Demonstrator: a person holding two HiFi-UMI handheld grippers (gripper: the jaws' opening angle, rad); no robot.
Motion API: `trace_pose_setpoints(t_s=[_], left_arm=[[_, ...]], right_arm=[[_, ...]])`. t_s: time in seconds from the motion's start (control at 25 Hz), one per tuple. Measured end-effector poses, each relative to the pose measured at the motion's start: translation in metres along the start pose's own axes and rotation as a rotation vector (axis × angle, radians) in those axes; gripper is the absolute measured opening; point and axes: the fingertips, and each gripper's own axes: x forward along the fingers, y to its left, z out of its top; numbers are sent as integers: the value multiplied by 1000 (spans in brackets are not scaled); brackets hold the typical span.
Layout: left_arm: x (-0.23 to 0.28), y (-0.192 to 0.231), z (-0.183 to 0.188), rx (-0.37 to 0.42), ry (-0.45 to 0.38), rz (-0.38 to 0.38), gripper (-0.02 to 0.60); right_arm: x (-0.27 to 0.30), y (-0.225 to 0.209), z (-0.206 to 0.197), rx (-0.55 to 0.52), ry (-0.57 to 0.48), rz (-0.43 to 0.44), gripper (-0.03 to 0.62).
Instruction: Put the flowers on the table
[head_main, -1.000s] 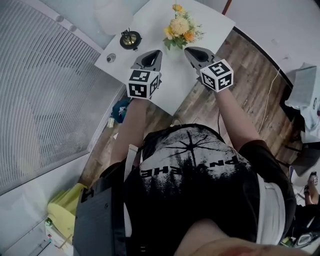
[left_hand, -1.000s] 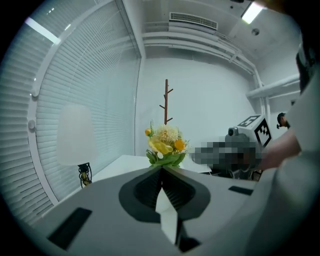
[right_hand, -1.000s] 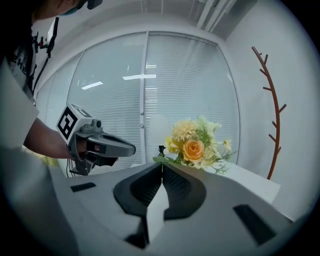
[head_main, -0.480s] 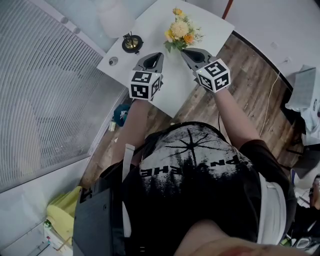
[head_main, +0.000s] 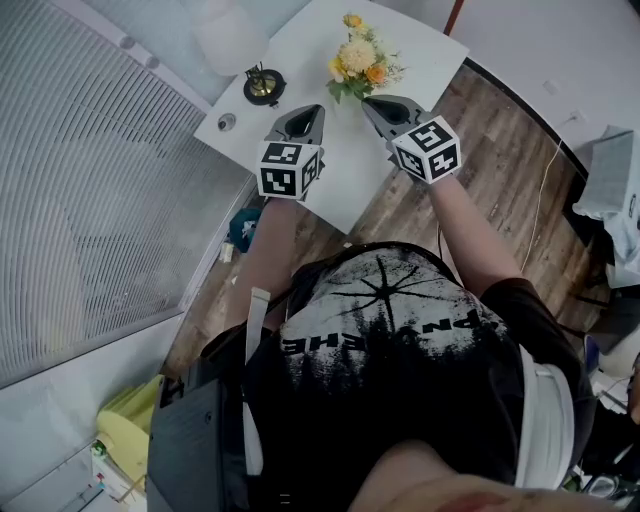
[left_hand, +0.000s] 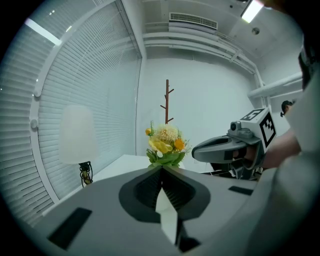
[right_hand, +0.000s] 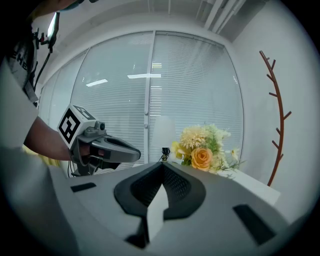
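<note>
My left claw (head_main: 316, 106) and right claw (head_main: 368, 101) hover shut and empty over the table (head_main: 335, 175). The flowers (head_main: 361, 60) stand upright on it just beyond my tips, so I judge no grip is needed.

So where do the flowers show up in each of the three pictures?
Head view: flowers at top centre, on the white table.
Left gripper view: flowers at centre, just above the fingers.
Right gripper view: flowers right of centre.
Shared landmark: the lamp, left of the flowers in every view.
</note>
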Motion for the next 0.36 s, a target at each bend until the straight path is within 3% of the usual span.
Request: trace_pose_setpoints(t_s=[0.36], left_arm=[[2,-3,-3,-5,0,-2,12]], right_arm=[[-2,-3,-6,11,9,-8,15]])
